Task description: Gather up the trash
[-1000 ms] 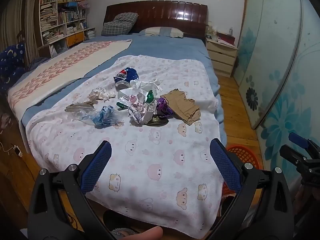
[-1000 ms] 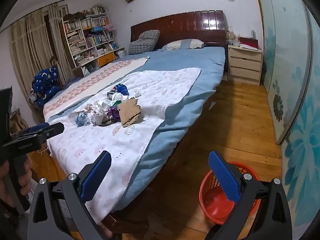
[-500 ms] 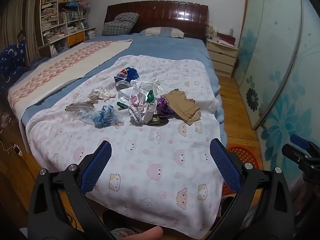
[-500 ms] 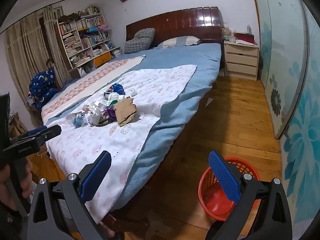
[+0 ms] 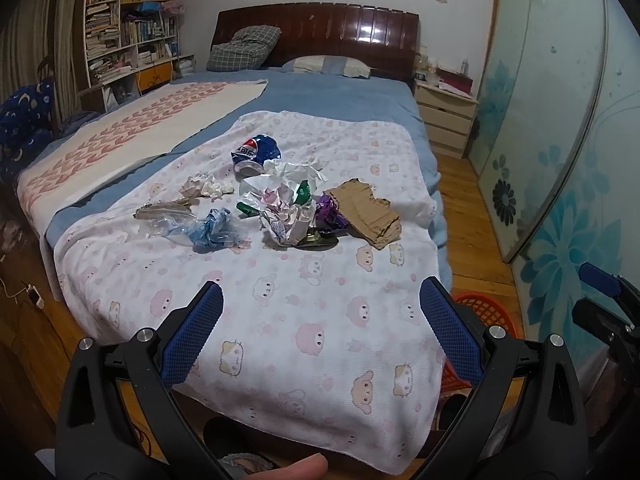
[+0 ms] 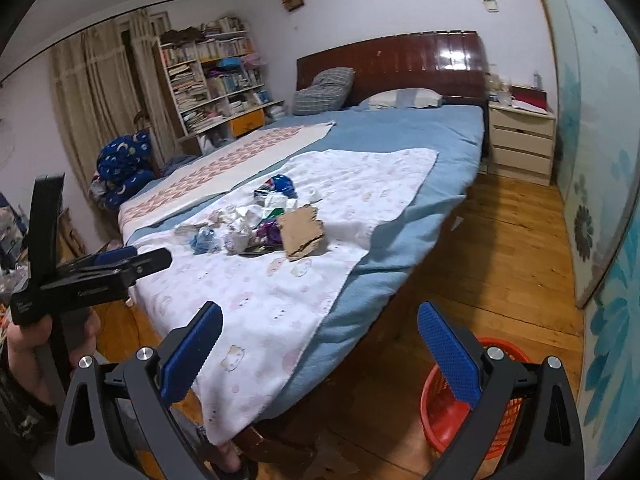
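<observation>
A heap of trash lies on a white patterned cloth (image 5: 320, 320) on the bed: a crushed blue soda can (image 5: 256, 153), crumpled white paper (image 5: 286, 210), torn cardboard (image 5: 366, 210), a purple wrapper (image 5: 330, 216), blue plastic film (image 5: 216, 232) and a tissue wad (image 5: 204, 188). My left gripper (image 5: 318, 332) is open near the bed's foot, well short of the heap. My right gripper (image 6: 318, 354) is open too, held over the bed's corner, with the cardboard (image 6: 302, 232) far ahead. A red mesh basket (image 6: 460, 408) stands on the floor to the right.
The bed has a dark wooden headboard (image 5: 316, 36), pillows and a blue cover. A nightstand (image 5: 444, 120) stands beside it, a bookshelf (image 5: 124, 36) at far left. A floral sliding door (image 5: 560, 140) lines the right side. Wooden floor (image 6: 500, 260) runs between bed and door.
Both grippers stay open. The right wrist view has swung left and tilted up, so the bed looms larger. The left view has barely shifted.
</observation>
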Action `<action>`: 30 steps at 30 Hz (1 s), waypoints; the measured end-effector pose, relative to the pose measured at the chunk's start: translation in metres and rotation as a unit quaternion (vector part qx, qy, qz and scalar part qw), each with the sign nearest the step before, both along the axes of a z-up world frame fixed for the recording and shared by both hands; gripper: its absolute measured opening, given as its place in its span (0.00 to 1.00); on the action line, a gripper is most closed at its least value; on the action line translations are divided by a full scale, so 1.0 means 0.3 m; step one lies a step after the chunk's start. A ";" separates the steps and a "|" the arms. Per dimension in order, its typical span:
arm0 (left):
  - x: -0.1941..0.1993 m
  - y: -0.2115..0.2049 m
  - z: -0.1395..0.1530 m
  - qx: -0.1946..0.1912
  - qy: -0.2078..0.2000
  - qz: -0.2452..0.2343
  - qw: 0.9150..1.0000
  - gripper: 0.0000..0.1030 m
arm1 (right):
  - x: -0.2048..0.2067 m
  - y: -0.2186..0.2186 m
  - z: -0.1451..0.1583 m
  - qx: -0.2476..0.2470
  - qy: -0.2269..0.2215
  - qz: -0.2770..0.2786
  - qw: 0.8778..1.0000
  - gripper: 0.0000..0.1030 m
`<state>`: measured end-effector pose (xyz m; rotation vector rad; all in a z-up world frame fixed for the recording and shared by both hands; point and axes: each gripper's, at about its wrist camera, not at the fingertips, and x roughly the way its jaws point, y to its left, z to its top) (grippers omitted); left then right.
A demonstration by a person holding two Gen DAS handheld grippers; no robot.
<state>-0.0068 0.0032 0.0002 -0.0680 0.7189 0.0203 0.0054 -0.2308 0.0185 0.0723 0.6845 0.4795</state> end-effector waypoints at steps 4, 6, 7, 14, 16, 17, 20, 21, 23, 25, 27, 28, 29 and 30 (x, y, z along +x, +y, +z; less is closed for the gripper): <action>-0.002 -0.002 0.002 0.001 0.000 -0.001 1.000 0.95 | -0.002 0.012 0.003 0.005 0.005 0.010 1.000 0.94; -0.002 -0.002 0.004 0.000 0.000 -0.002 1.000 0.95 | -0.004 0.017 0.004 0.002 0.005 0.009 1.000 0.94; -0.005 0.000 0.004 0.000 0.000 -0.001 1.000 0.95 | -0.004 0.017 0.005 0.003 0.005 0.010 1.000 0.94; -0.027 0.020 -0.003 -0.005 0.005 0.010 1.000 0.95 | 0.018 -0.004 -0.005 0.006 0.017 -0.006 1.000 0.94; -0.026 0.022 -0.006 -0.002 0.006 0.011 1.000 0.95 | 0.020 -0.012 -0.006 0.010 0.017 -0.009 1.000 0.94; -0.024 0.024 -0.006 -0.003 0.007 0.011 1.000 0.95 | 0.023 -0.014 -0.007 0.008 0.019 -0.011 1.000 0.94; -0.022 0.025 -0.008 -0.002 0.007 0.012 1.000 0.95 | 0.027 -0.019 -0.007 0.011 0.016 -0.014 1.000 0.94; -0.022 0.024 -0.008 -0.004 0.006 0.012 1.000 0.95 | 0.030 -0.018 -0.008 0.012 0.018 -0.014 1.000 0.94; -0.023 0.022 -0.007 -0.002 0.005 0.011 1.000 0.95 | 0.032 -0.018 -0.009 0.014 0.019 -0.014 1.000 0.94; -0.022 0.019 -0.006 -0.003 0.005 0.009 1.000 0.95 | 0.032 -0.015 -0.009 0.013 0.021 -0.013 1.000 0.94; -0.022 0.016 -0.006 0.001 0.004 0.009 1.000 0.95 | 0.029 -0.013 -0.008 0.013 0.017 -0.012 1.000 0.94; -0.022 0.015 -0.006 0.002 0.005 0.008 1.000 0.95 | 0.030 -0.013 -0.009 0.011 0.018 -0.011 1.000 0.94; -0.021 0.013 -0.006 0.000 0.005 0.008 1.000 0.95 | 0.032 -0.012 -0.012 0.009 0.020 -0.012 1.000 0.94; -0.022 0.012 -0.005 0.001 0.005 0.008 1.000 0.95 | 0.033 -0.012 -0.012 0.010 0.021 -0.013 1.000 0.94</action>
